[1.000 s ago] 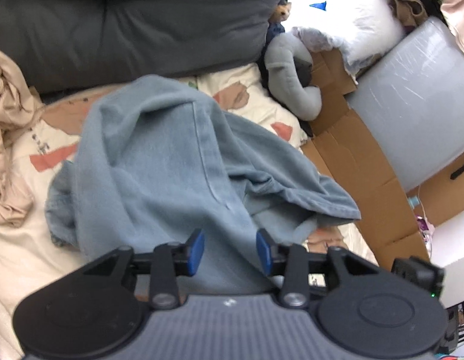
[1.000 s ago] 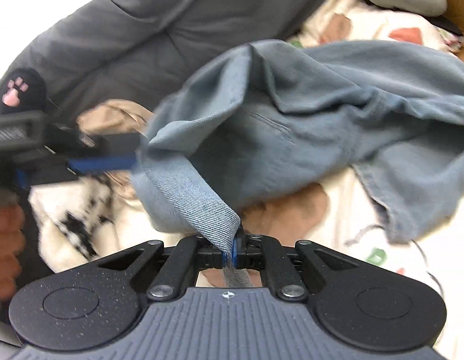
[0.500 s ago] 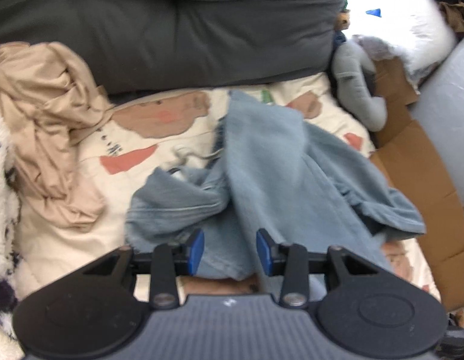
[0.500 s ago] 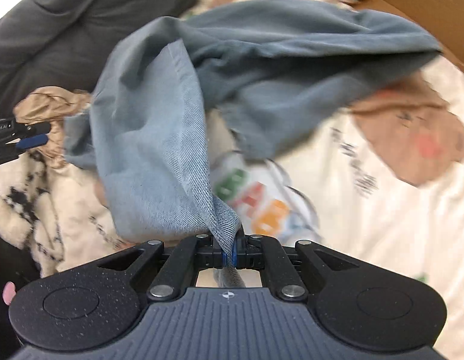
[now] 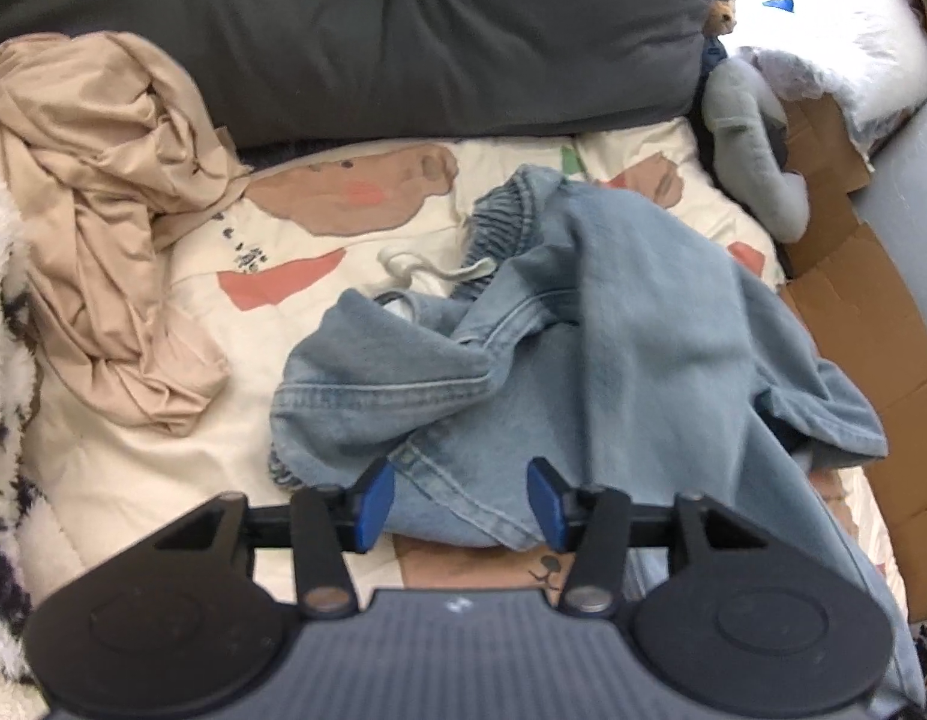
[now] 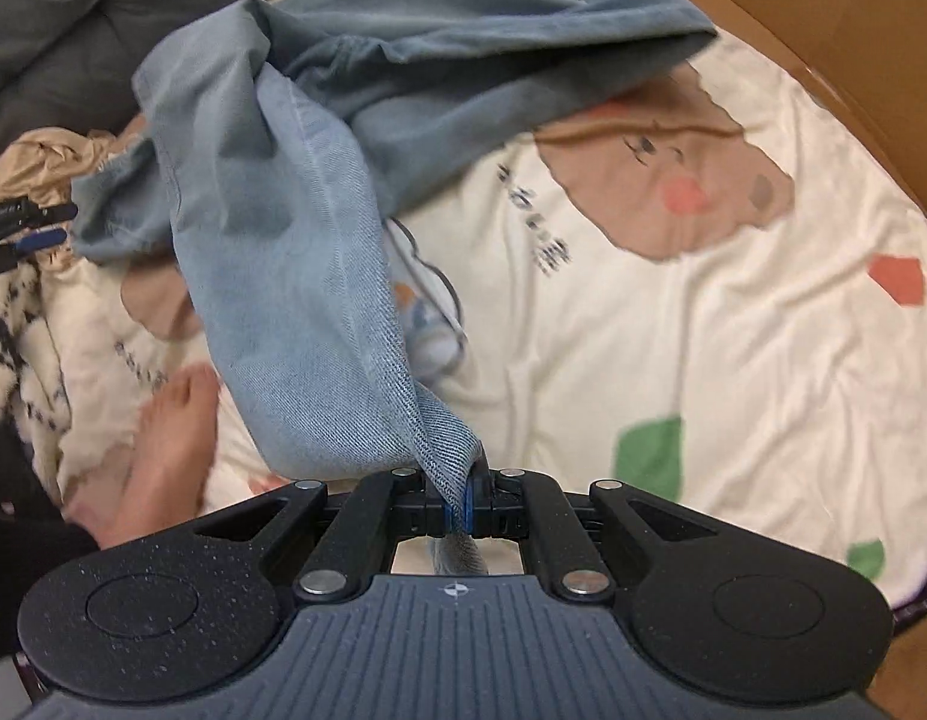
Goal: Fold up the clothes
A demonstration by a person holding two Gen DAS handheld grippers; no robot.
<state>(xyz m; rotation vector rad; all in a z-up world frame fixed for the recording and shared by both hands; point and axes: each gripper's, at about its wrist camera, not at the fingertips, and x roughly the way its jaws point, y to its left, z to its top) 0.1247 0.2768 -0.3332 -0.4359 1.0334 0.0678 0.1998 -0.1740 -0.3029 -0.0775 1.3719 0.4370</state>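
Spread across a cream patterned quilt [image 5: 163, 456]: blue denim trousers [image 5: 631, 324], crumpled, elastic waistband and white drawstring uppermost toward a dark grey duvet [image 5: 403, 30]. Hidden under the folds: most of both legs; impossible to tell which leg lies on top. Cut off at the lower right of the left wrist view: one stretch of denim running out of frame past the tool body. Heaped at the left, apart from the denim: a beige garment [image 5: 103, 180], shape unreadable in its wrinkles. Blown out by light at top right: a white pillow [image 5: 823, 30], with a grey plush toy [image 5: 757, 138] beside it and brown cardboard [image 5: 871, 312] along the bed edge.

Held low over the near hem: left gripper [image 5: 460, 501], blue pads spread wide, empty, denim lying between and beyond them. Raised and pulled back: right gripper [image 6: 460, 501], pads pressed together on a denim edge, cloth hanging taut from the clamp toward the heap. Blurred at lower left of the right wrist view: a bare foot [image 6: 163, 450] on the quilt.
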